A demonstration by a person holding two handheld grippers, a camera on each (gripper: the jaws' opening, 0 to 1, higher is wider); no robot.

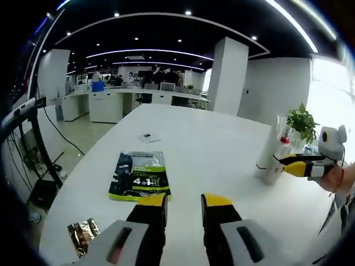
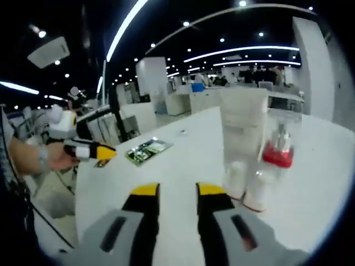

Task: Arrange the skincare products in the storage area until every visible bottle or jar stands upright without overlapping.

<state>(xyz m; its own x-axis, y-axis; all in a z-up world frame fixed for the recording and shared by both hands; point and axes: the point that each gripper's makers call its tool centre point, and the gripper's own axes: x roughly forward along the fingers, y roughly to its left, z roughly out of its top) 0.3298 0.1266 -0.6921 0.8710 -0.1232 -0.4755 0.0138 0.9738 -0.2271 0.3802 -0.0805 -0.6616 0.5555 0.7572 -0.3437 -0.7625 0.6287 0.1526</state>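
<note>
A tall white tube (image 2: 242, 141) stands on its cap on the white table (image 2: 183, 160). Touching its right side is a clear bottle (image 2: 278, 152) with a red part inside, also upright. My right gripper (image 2: 177, 194) is open and empty, a short way in front of the pair. In the left gripper view the tube (image 1: 270, 147) and bottle (image 1: 279, 160) stand at the right, with the right gripper (image 1: 293, 164) pointing at them from the right. My left gripper (image 1: 184, 204) hovers open and empty over the near table, far from them.
A green and black packet (image 1: 140, 175) lies flat ahead of my left jaws, a gold foil sachet (image 1: 83, 233) near the table's edge, a small card (image 1: 148, 137) farther back. A potted plant (image 1: 302, 122) stands behind the bottles. A hand holds the left gripper (image 2: 91, 149).
</note>
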